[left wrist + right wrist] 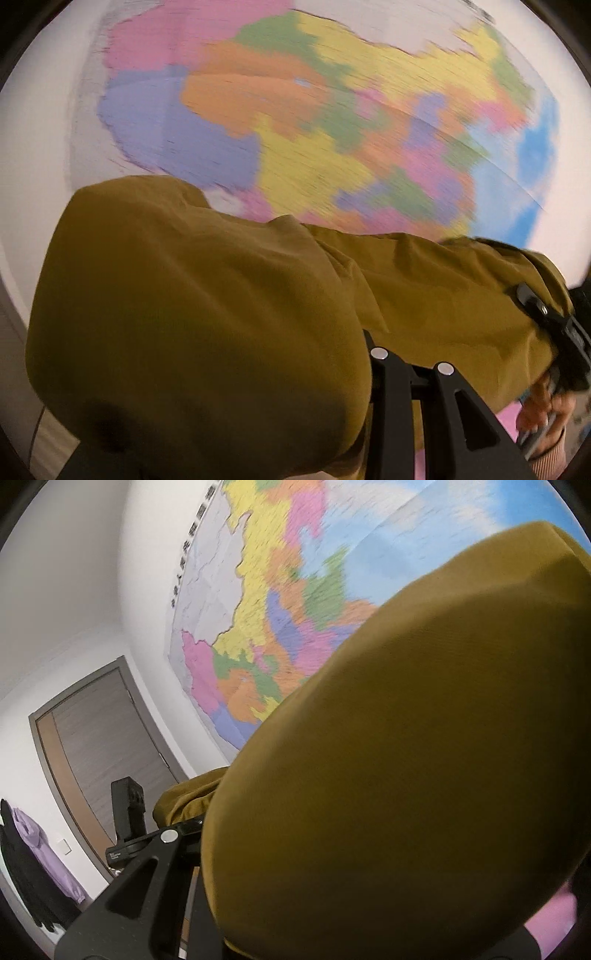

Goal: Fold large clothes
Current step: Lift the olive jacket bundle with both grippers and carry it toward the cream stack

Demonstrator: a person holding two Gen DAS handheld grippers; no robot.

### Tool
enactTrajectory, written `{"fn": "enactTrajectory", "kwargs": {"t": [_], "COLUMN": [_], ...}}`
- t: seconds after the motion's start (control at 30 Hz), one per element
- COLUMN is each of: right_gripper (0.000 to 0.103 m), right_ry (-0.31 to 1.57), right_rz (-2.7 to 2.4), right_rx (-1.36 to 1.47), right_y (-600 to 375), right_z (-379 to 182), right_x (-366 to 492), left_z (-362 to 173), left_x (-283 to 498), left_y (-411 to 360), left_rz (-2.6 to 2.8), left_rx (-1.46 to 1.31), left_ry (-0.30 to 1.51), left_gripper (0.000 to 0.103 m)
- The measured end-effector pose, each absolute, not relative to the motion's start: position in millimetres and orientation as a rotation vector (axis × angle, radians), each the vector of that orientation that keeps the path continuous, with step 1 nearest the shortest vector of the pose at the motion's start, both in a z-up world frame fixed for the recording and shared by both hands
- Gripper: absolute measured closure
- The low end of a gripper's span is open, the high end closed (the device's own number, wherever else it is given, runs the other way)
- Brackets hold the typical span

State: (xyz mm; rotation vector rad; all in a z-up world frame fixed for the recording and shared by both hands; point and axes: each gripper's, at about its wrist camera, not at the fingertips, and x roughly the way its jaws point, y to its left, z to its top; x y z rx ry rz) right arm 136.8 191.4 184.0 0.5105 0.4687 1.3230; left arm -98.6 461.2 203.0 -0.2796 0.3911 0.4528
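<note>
Both the left gripper [410,363] and right gripper [173,849] are clenching the mustard garment [207,314], which is hanging lifted and stretched sideways between them before a wall map [314,110].

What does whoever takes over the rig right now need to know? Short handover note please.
Left gripper: shut on the mustard-yellow fabric garment, fabric draped over its fingers.
Right gripper: fingertips hidden under the same garment; looks like it is holding it, but the grip cannot be confirmed.
Garment: lifted in the air between both grippers, in front of the colourful wall map; both views are motion-blurred.
Done: garment picked up. No fold is visible.
Left: lay it flat and make all the folds.
Nearby: grey door and purple clothing hanging on the wall.
</note>
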Motion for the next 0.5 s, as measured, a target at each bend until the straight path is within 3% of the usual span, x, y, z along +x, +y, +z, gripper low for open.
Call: {"fn": "enactTrajectory", "kwargs": {"t": [0.17,0.27,0.4,0.5], "right_gripper": [0.082,0.080,0.073,0.065], "right_ry": [0.448,0.629,0.984,1.032], "right_rz": [1.419,1.451,1.414,1.436], "right_rx": [0.474,0.427,0.302,0.367], "right_y": [264.8,310.8,356.3,338.9], "right_z": [154.9,89.9,-17.6,-40.4], "right_x": [114.8,102.2,83.9,84.7], "left_z": [191.6,131.4,14.2,-21.3], "left_x": [-114.8,-125.2,-131.6,-152.2], "left_y": [523.6,571.6,625.3,642.6], "left_rz": [0.581,0.635,0.738,0.735], "left_rx": [-0.264,-0.353,-0.484,-0.583], "left_ry": [0.319,0.383,0.610,0.603], "left_gripper": [0.066,0.064,0.066,0.065]}}
